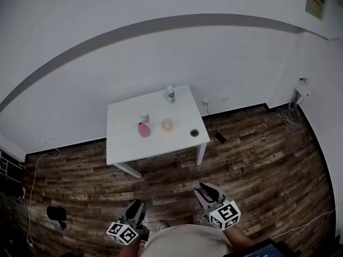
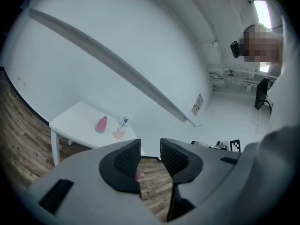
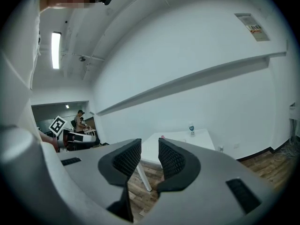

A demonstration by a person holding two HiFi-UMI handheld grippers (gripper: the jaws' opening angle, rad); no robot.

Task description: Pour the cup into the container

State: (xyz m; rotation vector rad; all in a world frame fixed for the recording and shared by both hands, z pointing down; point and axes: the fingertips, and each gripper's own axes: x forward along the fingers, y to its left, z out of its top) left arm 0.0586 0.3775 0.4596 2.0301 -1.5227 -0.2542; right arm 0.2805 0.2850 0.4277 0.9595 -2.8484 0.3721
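Room: a bare white wall (image 1: 161, 52) and a wood-plank floor (image 1: 257, 159); one white table (image 1: 126, 143) stands against the wall, far from the person.
Cup: one pale pink see-through cup (image 1: 167, 124), upright near the middle of the table; whether it holds anything is too small to tell.
Likely container: a pink bottle-shaped vessel (image 1: 143, 128) just beside the cup on its left, or a small dark round dish (image 1: 194, 133) near the cup on its right. I cannot tell which one the task means.
Also on the table: one small labelled bottle (image 1: 170, 94) at the back edge, apart from the cup.
Count on the table: four things, one of each, loosely in a row so each can be reached singly.
Left gripper (image 1: 137, 206): low by the person's body, aimed roughly toward the table; jaws a narrow gap apart, only floor showing between them.
Right gripper (image 1: 205, 190): held the same way, slightly ahead of the left; jaws a narrow gap apart, nothing between them.
Why held so: both look carried at rest, well apart from the table, so the pour seems not yet begun; walking up to the cup would be the first need.
Floor clutter: one dark object (image 1: 220, 137) by the table's right leg and cables (image 1: 289, 116) along the wall.
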